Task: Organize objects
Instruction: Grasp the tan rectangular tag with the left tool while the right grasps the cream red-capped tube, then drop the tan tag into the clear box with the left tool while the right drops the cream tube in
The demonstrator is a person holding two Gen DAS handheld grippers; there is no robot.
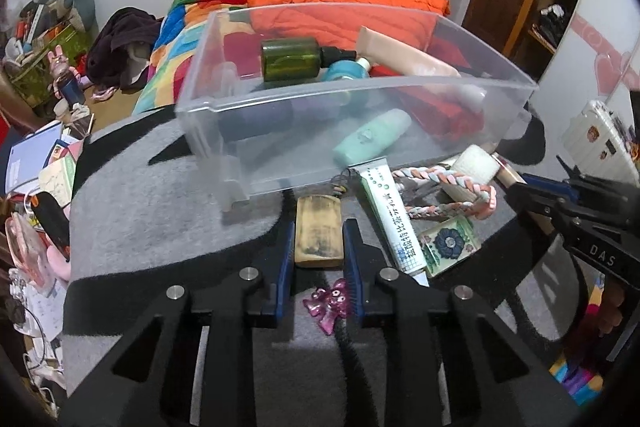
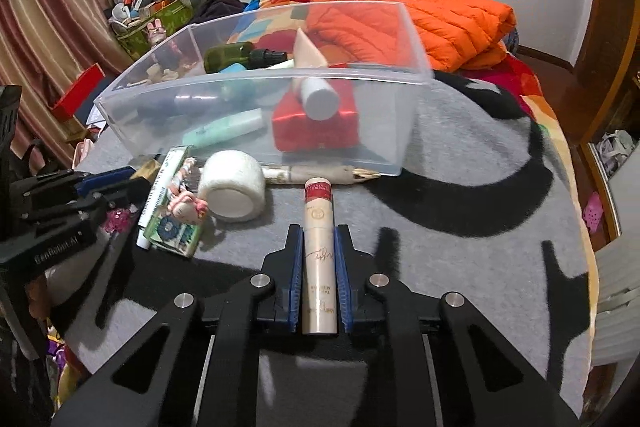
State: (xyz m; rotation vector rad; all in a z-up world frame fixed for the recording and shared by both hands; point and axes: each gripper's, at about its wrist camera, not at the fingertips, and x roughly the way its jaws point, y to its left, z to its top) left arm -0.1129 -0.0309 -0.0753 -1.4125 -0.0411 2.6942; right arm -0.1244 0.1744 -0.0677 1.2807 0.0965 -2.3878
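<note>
A clear plastic bin (image 1: 224, 107) (image 2: 404, 39) stands on the grey blanket and holds a green bottle (image 1: 290, 59), a mint tube (image 1: 372, 137), a red box (image 2: 316, 125) and other tubes. My left gripper (image 1: 319, 239) is shut on a worn wooden block (image 1: 319, 237) just in front of the bin. My right gripper (image 2: 319, 247) is shut on a beige tube with a red cap (image 2: 319, 223), held above the blanket near the bin's front wall. The right gripper also shows in the left wrist view (image 1: 560, 199).
In front of the bin lie a white ointment tube (image 1: 394, 215), a braided rope ring (image 1: 444, 195), a flower-print tile (image 1: 450, 243), a white tape roll (image 2: 234, 187), a wooden stick (image 2: 320, 174) and a purple toy (image 1: 330, 303). An orange jacket (image 2: 440, 11) lies behind.
</note>
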